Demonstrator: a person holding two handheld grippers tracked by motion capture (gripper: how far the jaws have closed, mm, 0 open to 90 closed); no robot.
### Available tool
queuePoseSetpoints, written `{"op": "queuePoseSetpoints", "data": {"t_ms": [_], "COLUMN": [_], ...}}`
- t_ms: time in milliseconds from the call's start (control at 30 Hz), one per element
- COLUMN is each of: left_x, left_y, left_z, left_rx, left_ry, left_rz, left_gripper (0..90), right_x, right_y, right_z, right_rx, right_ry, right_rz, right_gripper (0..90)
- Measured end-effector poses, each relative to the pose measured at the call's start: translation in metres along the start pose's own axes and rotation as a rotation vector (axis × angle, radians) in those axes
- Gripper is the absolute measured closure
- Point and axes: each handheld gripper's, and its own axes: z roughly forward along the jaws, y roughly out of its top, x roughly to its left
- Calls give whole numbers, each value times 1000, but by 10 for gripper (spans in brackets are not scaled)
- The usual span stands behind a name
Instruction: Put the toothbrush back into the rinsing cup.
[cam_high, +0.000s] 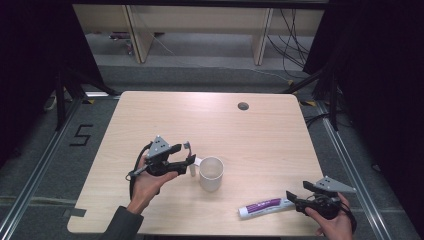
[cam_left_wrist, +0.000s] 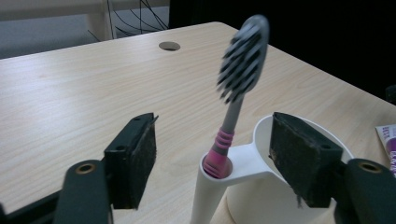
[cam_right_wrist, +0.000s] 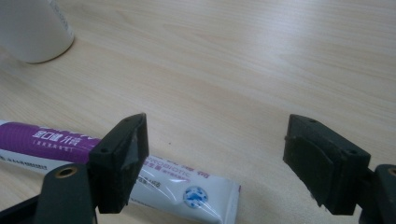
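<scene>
Two grippers, both spread. Left gripper (cam_left_wrist: 212, 158) pinches nothing; toothbrush (cam_left_wrist: 238, 88) stands between its jaws, untouched, upright in the side holder of the white cup (cam_left_wrist: 280, 140), table centre-front. Step looks like toothbrush just placed, release done. Right gripper (cam_right_wrist: 215, 158) hangs wide over the toothpaste tube (cam_right_wrist: 187, 186), which lies flat at 4 o'clock of the cup. Next likely: close on the tube's crimped end. Purple label, maybe "…BIOTIC", blurred. Floor mark "5" (cam_high: 81, 135) at 10 o'clock.
</scene>
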Motion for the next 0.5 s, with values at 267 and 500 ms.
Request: {"op": "queuePoseSetpoints", "data": {"t_ms": [267,500], "left_x": [-6,-10], "left_y": [3,-6], "left_z": [-18,-27], "left_rx": [14,17], "left_ry": [4,-11], "left_rz": [12,3], "left_gripper": [285,284], "right_x": [3,4], "right_y": [-2,-3], "right_z": [-5,-8], "right_rx": [-5,0], "right_ry": [7,13], "right_rz": [-2,3], "right_gripper": [228,228]}}
